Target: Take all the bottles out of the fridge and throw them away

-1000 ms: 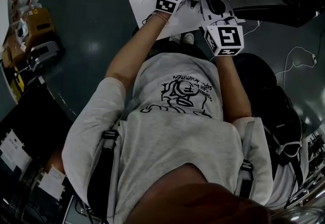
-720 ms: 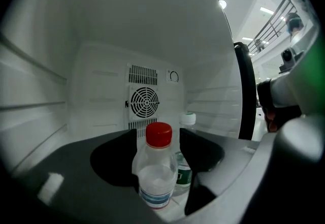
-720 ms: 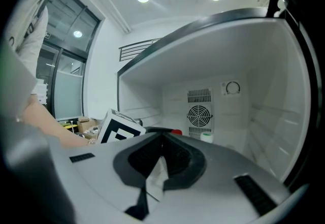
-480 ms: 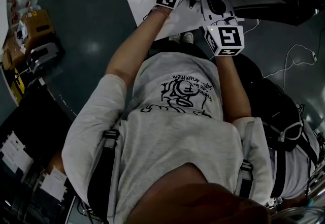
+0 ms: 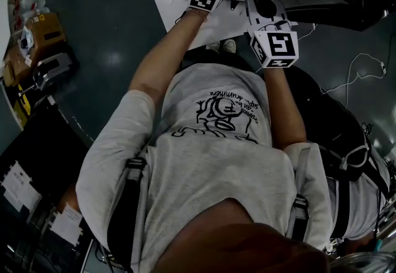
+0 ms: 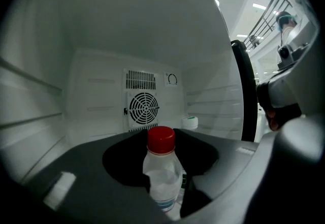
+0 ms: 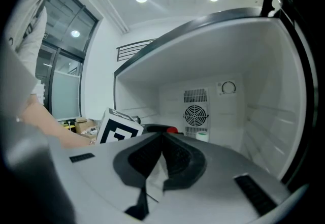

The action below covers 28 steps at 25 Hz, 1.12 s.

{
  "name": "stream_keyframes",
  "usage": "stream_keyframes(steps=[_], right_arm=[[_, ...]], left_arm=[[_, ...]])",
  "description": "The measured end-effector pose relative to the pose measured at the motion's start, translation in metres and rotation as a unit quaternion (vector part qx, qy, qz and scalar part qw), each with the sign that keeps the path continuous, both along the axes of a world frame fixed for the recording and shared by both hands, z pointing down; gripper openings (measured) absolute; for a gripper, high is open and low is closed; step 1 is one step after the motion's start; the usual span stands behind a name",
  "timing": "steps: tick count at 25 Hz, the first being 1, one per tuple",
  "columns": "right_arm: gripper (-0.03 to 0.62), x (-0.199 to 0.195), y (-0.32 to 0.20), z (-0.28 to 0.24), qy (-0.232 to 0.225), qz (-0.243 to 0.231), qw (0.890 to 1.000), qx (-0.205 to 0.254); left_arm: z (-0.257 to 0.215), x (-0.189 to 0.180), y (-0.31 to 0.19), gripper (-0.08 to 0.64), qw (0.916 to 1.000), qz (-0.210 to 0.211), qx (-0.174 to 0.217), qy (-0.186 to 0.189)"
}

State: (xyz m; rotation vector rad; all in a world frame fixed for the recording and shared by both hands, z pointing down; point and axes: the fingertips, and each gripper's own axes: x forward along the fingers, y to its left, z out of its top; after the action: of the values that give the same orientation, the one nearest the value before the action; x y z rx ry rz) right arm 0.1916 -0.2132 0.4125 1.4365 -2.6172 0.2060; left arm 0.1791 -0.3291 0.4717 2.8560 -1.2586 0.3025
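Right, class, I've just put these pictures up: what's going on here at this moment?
A person is reaching two handheld grippers into an open fridge. The left gripper has a clear bottle with a red cap between its jaws. The jaws have just been closing and now look pressed against its sides. The bottle is not yet out of the fridge. The right gripper hovers beside it, jaws shut on nothing. A small white green-capped container sits near the back wall.
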Motion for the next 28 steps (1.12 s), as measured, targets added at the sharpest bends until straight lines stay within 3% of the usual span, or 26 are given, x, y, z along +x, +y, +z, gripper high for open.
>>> stream_keyframes(steps=[10, 28], right_arm=[[0.009, 0.005, -0.004, 0.003, -0.003, -0.001, 1.0, 0.002], [0.009, -0.001, 0.0, -0.024, 0.005, 0.0, 1.0, 0.014]], left_arm=[[-0.009, 0.004, 0.009, 0.16, 0.9999, 0.012, 0.009, -0.006], [-0.046, -0.013, 0.062, 0.161, 0.9995, 0.027, -0.012, 0.011]])
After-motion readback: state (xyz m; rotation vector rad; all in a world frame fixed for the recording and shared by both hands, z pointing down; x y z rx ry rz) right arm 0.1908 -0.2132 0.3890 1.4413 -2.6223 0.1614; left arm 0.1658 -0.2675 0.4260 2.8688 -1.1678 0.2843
